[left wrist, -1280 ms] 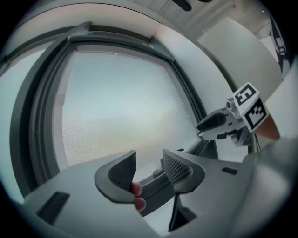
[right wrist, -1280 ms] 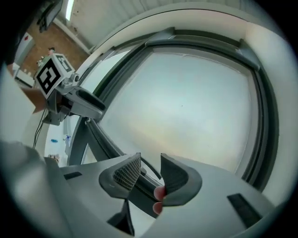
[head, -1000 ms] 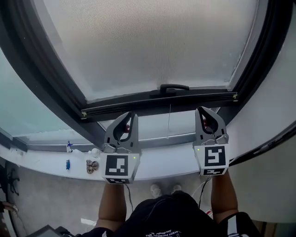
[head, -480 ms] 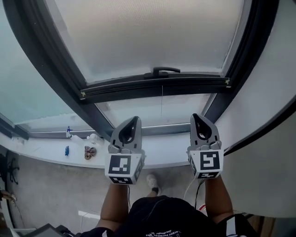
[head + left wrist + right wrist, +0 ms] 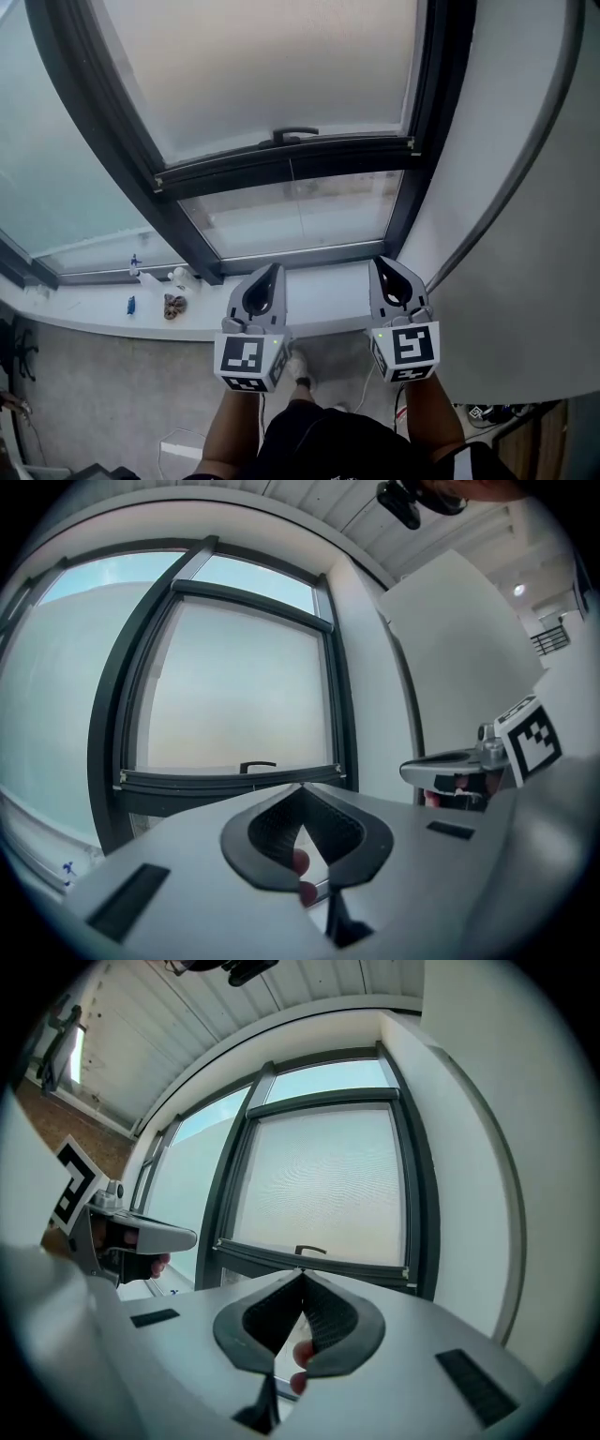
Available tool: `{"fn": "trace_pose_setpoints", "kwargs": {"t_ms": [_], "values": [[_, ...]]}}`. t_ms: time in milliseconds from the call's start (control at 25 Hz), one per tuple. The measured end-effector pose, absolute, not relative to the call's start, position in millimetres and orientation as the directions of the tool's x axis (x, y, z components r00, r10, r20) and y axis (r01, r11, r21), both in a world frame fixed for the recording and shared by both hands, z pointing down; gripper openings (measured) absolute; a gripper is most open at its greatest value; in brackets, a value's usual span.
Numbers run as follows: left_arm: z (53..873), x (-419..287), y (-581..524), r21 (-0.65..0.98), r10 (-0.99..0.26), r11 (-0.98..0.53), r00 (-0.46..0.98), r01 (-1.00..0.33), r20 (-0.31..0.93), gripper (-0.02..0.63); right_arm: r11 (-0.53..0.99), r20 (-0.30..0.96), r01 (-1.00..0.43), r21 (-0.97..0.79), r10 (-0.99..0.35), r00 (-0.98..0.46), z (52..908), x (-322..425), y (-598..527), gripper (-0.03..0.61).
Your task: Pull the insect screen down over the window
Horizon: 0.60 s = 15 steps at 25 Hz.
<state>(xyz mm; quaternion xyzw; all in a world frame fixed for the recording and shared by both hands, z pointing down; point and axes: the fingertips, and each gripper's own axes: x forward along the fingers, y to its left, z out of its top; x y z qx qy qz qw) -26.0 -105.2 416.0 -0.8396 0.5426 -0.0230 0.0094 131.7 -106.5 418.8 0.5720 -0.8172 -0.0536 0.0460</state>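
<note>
I see both pairs of jaws closed tip to tip with nothing between them: the left gripper [image 5: 302, 789] and right gripper [image 5: 302, 1279] hang side by side, touching nothing. The insect screen [image 5: 272, 75] covers most of the window [image 5: 441, 112]. Its bottom bar [image 5: 281, 161] is well beyond both grippers, with bare glass [image 5: 291, 211] below.

You hold left gripper [image 5: 273, 270] and right gripper [image 5: 381, 262] side by side, jaws together, near the sill [image 5: 323, 295], well apart from the handle [image 5: 295, 134] of the partly lowered insect screen [image 5: 272, 66]

The insect screen [image 5: 272, 75] is showing fine, matt woven mesh; the window frame [image 5: 439, 94] is presenting smooth, dark, satin-looking metal.
</note>
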Motion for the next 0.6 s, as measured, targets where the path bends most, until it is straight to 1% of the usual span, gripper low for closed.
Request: {"fn": "trace_pose_setpoints", "kwargs": {"t_ms": [200,600], "values": [[414,-10,-58,-0.058,-0.915,-0.403,0.403,-0.913,0.019,0.003,0.356,0.008,-0.925,0.132,-0.934,-0.358,422,141,-60,0.004],[429,-2,0,-0.142,-0.910,-0.415,0.412,-0.899,0.053,0.003,0.387,0.001,-0.916,0.103,-0.921,-0.389,435,131,-4,0.003]]}}
